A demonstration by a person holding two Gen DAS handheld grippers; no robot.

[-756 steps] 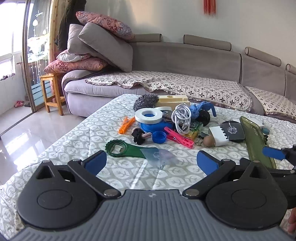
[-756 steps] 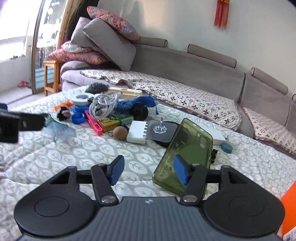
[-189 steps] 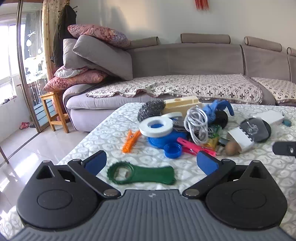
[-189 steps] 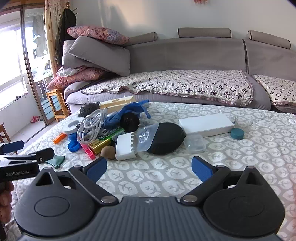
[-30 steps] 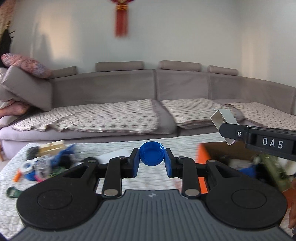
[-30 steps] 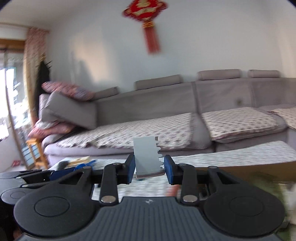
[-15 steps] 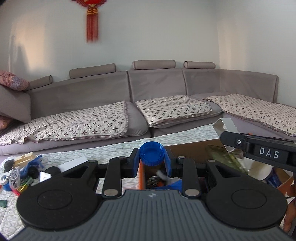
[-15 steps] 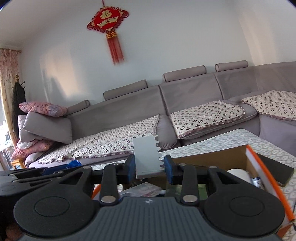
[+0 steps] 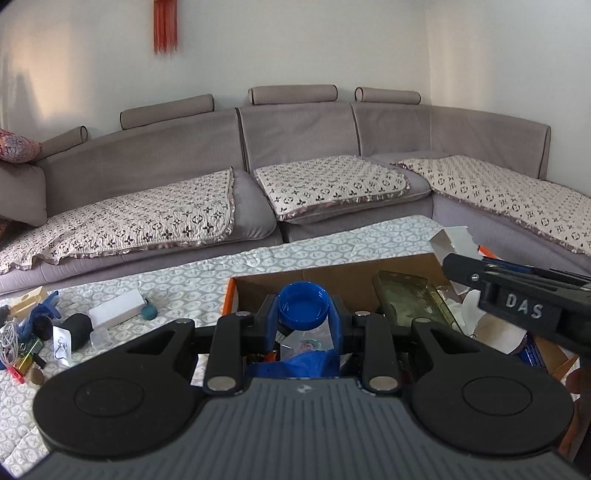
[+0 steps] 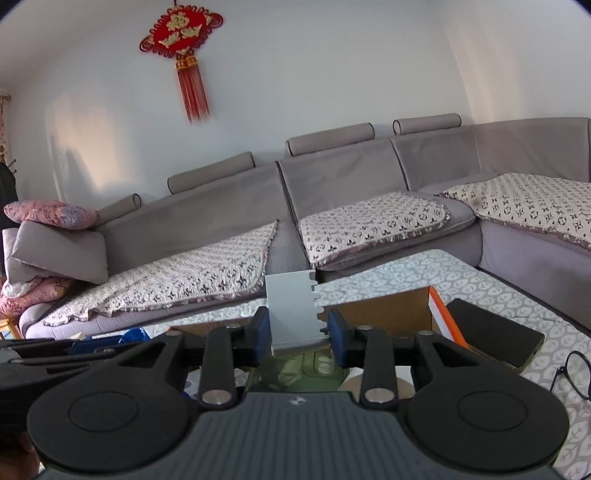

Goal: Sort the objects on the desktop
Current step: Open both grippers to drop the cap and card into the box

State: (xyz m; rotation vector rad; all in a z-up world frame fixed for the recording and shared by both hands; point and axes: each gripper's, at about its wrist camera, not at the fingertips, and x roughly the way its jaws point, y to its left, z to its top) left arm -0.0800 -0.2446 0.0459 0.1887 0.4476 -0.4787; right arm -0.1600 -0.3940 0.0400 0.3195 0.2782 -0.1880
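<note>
Blue cap (image 9: 303, 305) sits pinched in the left gripper (image 9: 303, 325), poised over the box (image 9: 332, 275) for dropping. Right gripper (image 10: 299, 332) clamps the white card (image 10: 293, 310) there too.

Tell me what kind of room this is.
Most likely a home living room: a grey sectional sofa with patterned covers, a red knot ornament on the wall, and a quilt-covered table holding household clutter.
</note>
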